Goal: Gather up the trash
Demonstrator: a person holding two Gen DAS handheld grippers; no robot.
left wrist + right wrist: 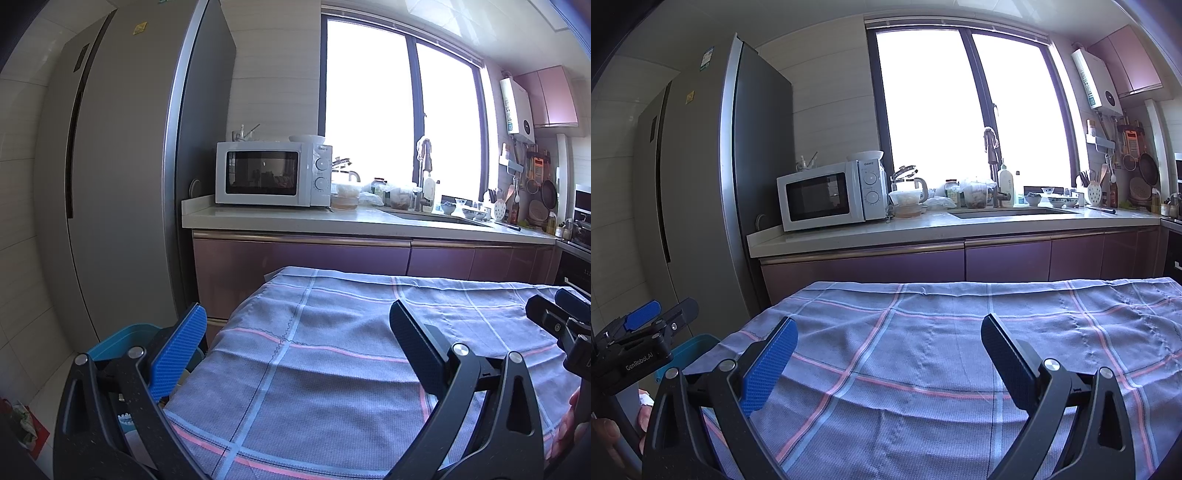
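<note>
Left gripper (pixel 295 354), blue-padded, black-framed: held spread, empty, over the grey-blue checked cloth tabletop (pixel 332 369). Right gripper (pixel 886 354): likewise spread, empty. Teal plastic bin (pixel 122 338): low left, nearest left gripper. No trash is seen.

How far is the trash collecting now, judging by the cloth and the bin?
No trash shows on the checked cloth, so clearing looks done or not begun. Nothing is in hand: the left gripper and right gripper hover with jaws open and empty. The teal bin stands left of the table; its contents are hidden.
</note>
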